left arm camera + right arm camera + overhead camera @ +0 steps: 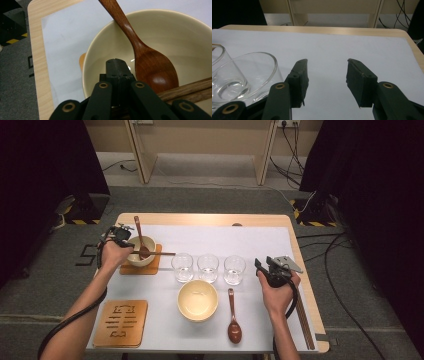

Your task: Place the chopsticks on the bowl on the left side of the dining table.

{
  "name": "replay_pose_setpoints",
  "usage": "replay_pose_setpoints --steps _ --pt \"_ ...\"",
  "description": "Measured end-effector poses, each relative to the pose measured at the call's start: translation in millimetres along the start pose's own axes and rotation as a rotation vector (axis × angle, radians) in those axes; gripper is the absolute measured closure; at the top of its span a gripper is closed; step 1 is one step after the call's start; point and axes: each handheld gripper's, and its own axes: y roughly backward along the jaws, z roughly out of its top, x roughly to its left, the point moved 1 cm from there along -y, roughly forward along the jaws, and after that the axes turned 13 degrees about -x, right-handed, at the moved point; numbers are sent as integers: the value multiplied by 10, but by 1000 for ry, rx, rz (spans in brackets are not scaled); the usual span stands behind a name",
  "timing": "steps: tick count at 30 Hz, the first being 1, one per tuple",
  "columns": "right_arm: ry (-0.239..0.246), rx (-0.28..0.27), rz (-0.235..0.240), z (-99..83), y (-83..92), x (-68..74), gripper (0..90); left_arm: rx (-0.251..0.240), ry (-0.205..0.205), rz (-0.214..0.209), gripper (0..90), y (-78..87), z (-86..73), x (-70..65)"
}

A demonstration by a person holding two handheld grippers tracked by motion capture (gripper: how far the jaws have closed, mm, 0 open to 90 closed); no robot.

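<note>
Pale sheeting covers the wooden table (300, 251), bare wood left at its edges and open room kept before the right gripper (327, 75), whose jaws are spread over nothing beside a glass (244, 75). At the far left corner, brown chopsticks (185, 90) are laid across a cream bowl (160, 32) beside a wooden spoon (152, 67), seemingly pinched by the closed left gripper (117, 65).

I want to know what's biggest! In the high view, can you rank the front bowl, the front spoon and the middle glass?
1. Front bowl
2. Front spoon, long but thin
3. Middle glass
</note>
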Motion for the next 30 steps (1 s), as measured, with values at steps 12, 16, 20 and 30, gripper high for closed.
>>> replay_pose_setpoints --steps 12,16,20,30 --pt "-1 1 1 -3 -4 1 519 8 7 -3 893 0 -33 -3" --pt "0 2 1 -3 -4 2 519 12 8 -3 892 -3 -43 3" --pt "0 2 0 -4 -4 0 520 10 10 -4 892 -1 -37 2" --pt "0 3 0 -6 -5 1 519 7 17 -3 891 3 -51 5"
